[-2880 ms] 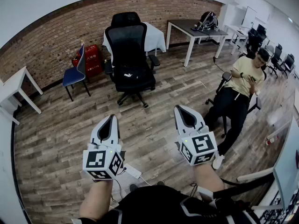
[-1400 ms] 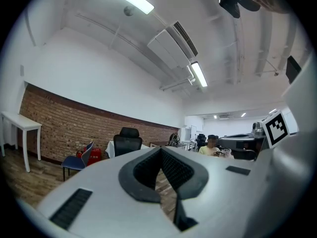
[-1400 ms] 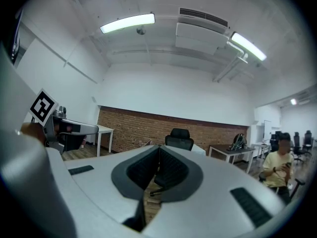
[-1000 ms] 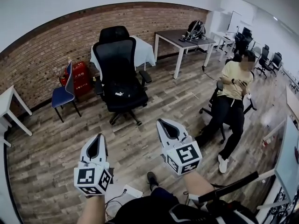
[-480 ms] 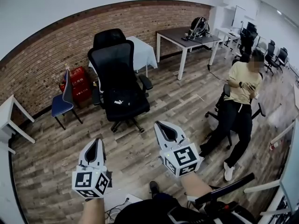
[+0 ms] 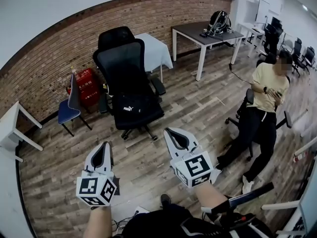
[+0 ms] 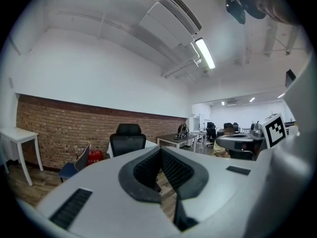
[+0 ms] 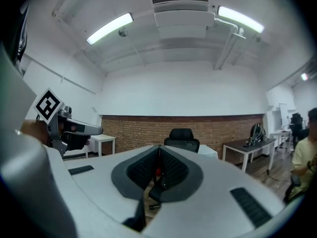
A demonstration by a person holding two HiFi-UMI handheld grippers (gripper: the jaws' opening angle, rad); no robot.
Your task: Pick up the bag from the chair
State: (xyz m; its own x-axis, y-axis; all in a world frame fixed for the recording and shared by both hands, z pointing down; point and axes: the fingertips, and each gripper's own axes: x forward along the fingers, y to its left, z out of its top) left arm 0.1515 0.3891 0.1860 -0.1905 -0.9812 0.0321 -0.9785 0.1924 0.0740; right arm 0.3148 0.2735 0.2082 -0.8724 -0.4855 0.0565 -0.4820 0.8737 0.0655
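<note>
A black bag (image 6: 134,109) with a small white logo lies on the seat of a black office chair (image 6: 123,63) in the head view. The chair stands past both grippers, across a stretch of wooden floor. My left gripper (image 6: 105,146) is at lower left, shut and empty. My right gripper (image 6: 171,132) is at lower middle, also shut and empty. In the left gripper view the chair (image 7: 128,136) shows beyond the closed left gripper (image 7: 160,150). In the right gripper view the chair (image 8: 182,136) sits just above the closed right gripper (image 8: 159,148).
A blue chair (image 6: 68,109) and red crates (image 6: 88,86) stand by the brick wall. A white-clothed table (image 6: 154,48) is behind the office chair. A dark table (image 6: 205,34) carries a backpack (image 6: 219,21). A person (image 6: 263,100) sits at right. A white table (image 6: 12,127) is at left.
Both grippers have travelled across the floor toward the office chair, which now looks a little larger and nearer. The jaws stayed shut and nothing was taken hold of.
</note>
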